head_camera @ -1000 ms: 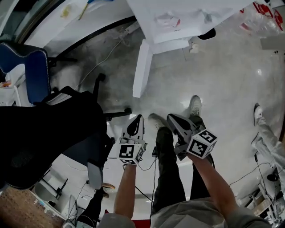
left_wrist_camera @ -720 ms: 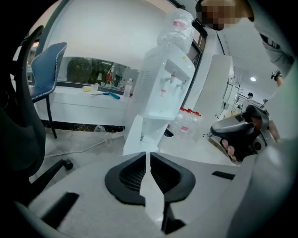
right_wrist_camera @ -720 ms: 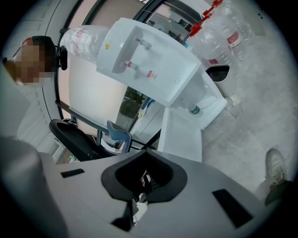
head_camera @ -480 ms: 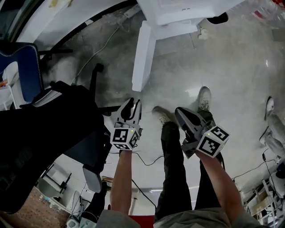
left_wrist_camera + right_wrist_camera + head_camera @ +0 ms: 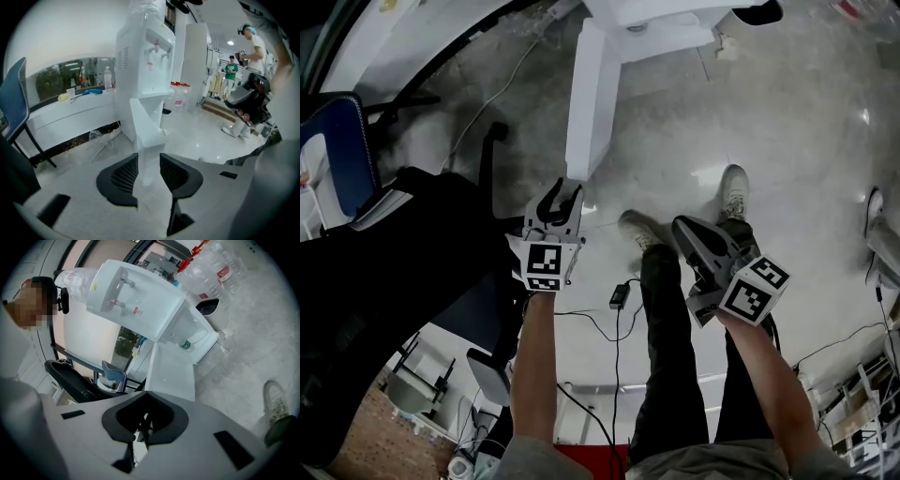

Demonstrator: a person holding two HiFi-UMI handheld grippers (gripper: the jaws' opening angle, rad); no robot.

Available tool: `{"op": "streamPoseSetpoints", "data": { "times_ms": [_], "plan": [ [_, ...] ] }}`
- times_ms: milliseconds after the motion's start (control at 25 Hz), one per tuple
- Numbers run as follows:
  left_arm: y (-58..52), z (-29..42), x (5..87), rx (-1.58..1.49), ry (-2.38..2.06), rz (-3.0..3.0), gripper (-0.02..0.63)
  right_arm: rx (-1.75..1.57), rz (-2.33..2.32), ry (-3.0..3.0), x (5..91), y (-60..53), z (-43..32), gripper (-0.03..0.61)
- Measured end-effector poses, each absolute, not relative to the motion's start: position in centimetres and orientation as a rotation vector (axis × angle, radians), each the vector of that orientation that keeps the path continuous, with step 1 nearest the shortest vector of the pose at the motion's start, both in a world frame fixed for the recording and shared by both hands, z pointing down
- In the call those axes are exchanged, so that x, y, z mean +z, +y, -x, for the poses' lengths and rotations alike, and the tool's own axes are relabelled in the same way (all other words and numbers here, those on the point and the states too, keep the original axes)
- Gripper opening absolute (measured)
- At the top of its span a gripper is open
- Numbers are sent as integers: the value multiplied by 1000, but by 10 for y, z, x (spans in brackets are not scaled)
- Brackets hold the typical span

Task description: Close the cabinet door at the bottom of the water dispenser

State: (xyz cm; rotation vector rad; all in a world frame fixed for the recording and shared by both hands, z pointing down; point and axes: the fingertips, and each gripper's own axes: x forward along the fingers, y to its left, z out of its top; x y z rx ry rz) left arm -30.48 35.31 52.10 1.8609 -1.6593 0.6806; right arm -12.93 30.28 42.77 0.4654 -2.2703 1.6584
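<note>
Nearest me in the head view are my own legs (image 5: 661, 375) and shoes (image 5: 733, 192) on the grey floor (image 5: 787, 122). A cable (image 5: 619, 296) trails between the arms.

The right gripper (image 5: 684, 232) hangs over my right leg. In the right gripper view its claw (image 5: 147, 394) is pressed together, tips meeting, with nothing pinched.

The left gripper (image 5: 562, 199) sits further ahead on the left, just short of the cabinet door (image 5: 586, 103). Its claw is spreading. In the left gripper view (image 5: 147, 161) the pads stand apart and the door's near edge (image 5: 147, 126) lines up in the gap. The pads do not press on it, and I cannot tell whether the edge is actually inside the gap or just past the tips.

A black office chair (image 5: 394, 272) fills the left edge of the floor, beside the left arm. A blue chair (image 5: 337, 150) stands behind it.

The cabinet door is a white panel, swung wide open. It sticks out from the foot of the water dispenser (image 5: 666, 19) toward me, edge-on to the left gripper. The right gripper view shows its flat face (image 5: 171, 369) and the dispenser body (image 5: 140, 296) with the lower compartment open.

Furthest off, the left gripper view shows a white counter (image 5: 70, 112) along the wall left of the dispenser (image 5: 140, 56). Two people (image 5: 255, 42) stand at the far right.
</note>
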Motion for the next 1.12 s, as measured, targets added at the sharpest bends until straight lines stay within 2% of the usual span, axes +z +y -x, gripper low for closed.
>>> {"op": "streamPoseSetpoints", "data": {
  "times_ms": [680, 1120],
  "plan": [
    [332, 281, 521, 880, -1521, -2014, 133, 1719, -540, -2267, 436, 287, 108, 11],
    [316, 239, 521, 778, -1550, -1957, 133, 1750, -624, -2266, 441, 264, 74, 11]
  ]
}}
